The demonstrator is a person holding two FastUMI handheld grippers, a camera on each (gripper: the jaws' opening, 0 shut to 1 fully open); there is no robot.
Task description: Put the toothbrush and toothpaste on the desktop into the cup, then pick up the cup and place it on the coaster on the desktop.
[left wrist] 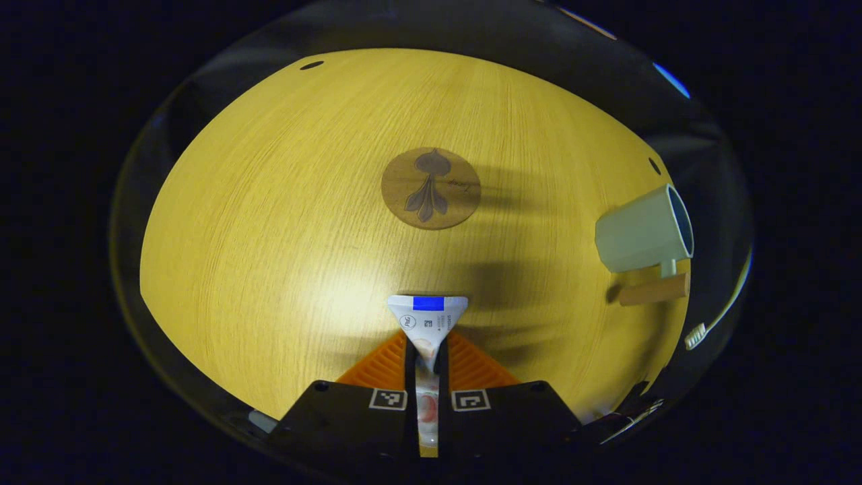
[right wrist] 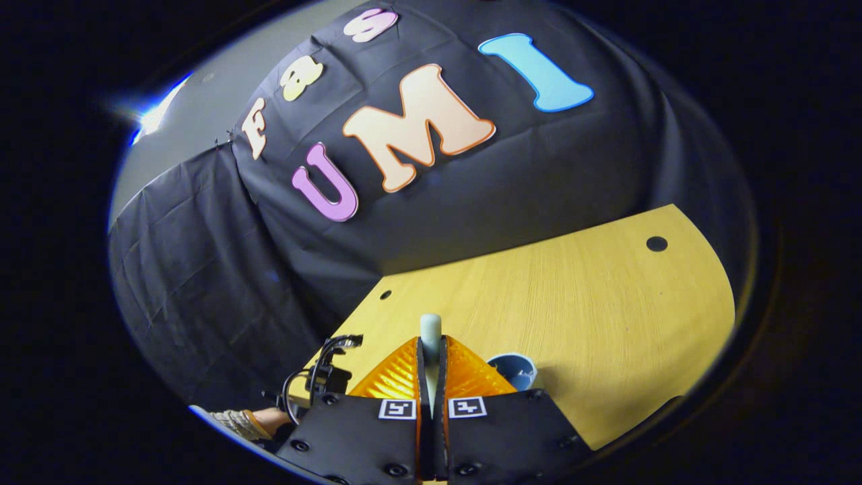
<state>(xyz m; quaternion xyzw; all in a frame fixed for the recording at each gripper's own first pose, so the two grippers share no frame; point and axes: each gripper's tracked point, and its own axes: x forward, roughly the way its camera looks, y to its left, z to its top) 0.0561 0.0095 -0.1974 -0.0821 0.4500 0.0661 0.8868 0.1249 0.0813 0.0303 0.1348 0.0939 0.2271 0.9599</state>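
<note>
A: Left gripper (left wrist: 427,350) up over the tabletop (left wrist: 269,222), fingers (left wrist: 380,367) squeezed tight on the toothpaste (left wrist: 429,320), flat crimped end poking forward. Held high, prob to clear the cup rim before dropping in.

B: Right gripper (right wrist: 431,364) also pinched narrow, on the toothbrush (right wrist: 430,331) by the look of it, handle end sticking out past the fingertips. Bristle end seen at far right edge of left gripper view, off beyond the table edge.

A: Cup (left wrist: 645,232) near right side of tabletop, upright on its base, wooden handle (left wrist: 654,291) facing this way. Mouth turned away, inside not visible here.

B: Right gripper view peeks at the cup mouth just beside its fingers. Looks empty, tho only part shows.

A: Coaster (left wrist: 431,188) mid-table, bare, well apart from cup. Nothing in the cup yet, so prob both items still to go.
</note>
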